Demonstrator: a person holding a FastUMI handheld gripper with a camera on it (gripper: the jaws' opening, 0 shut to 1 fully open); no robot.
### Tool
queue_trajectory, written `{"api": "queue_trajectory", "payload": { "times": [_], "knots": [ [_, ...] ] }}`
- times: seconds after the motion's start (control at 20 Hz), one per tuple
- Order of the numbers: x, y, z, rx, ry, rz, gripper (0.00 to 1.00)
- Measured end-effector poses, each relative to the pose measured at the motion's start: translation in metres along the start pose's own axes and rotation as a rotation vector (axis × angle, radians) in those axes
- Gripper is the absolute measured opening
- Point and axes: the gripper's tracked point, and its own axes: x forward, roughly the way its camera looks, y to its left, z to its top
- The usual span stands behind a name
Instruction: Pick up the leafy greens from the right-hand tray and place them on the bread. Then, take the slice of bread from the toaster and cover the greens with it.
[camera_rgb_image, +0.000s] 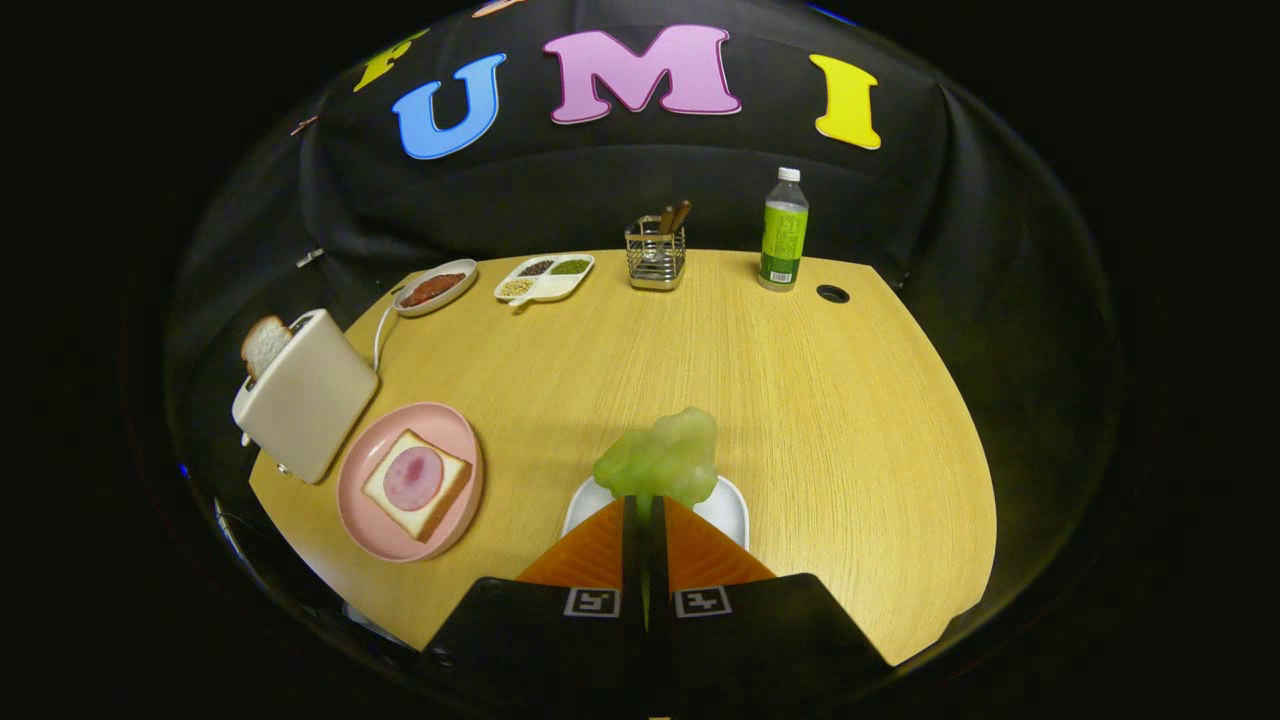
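Note:
A pale green lettuce leaf (665, 461) sticks up from between my fingers, and my gripper (644, 503) is shut on its lower edge. It hangs over a small white tray (728, 507) just ahead of the fingers. To the left, a pink plate (362, 500) holds a slice of bread (415, 484) topped with a round slice of ham (412, 477). Behind the plate stands a cream toaster (308, 392) with a second bread slice (264, 343) poking out of its slot.
Along the far edge of the wooden table (800, 400) are an oval dish with red food (434, 288), a divided white dish of grains (544, 277), a wire utensil caddy (656, 254) and a green-labelled bottle (783, 232). A cable hole (832, 294) lies near the bottle.

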Motion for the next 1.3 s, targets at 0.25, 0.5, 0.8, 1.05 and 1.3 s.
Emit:
{"api": "queue_trajectory", "payload": {
  "times": [0.25,0.5,0.8,1.05,1.3],
  "knots": [
    [-0.025,0.044,0.019,0.025,-0.005,0.057,0.05],
    [-0.028,0.118,0.028,-0.017,-0.011,0.114,0.05],
    [-0.009,0.204,0.009,-0.074,0.026,0.168,0.05],
    [0.011,0.238,-0.007,-0.105,0.066,0.184,0.05],
    [0.030,0.257,-0.016,-0.129,0.095,0.191,0.05]
  ]
}}
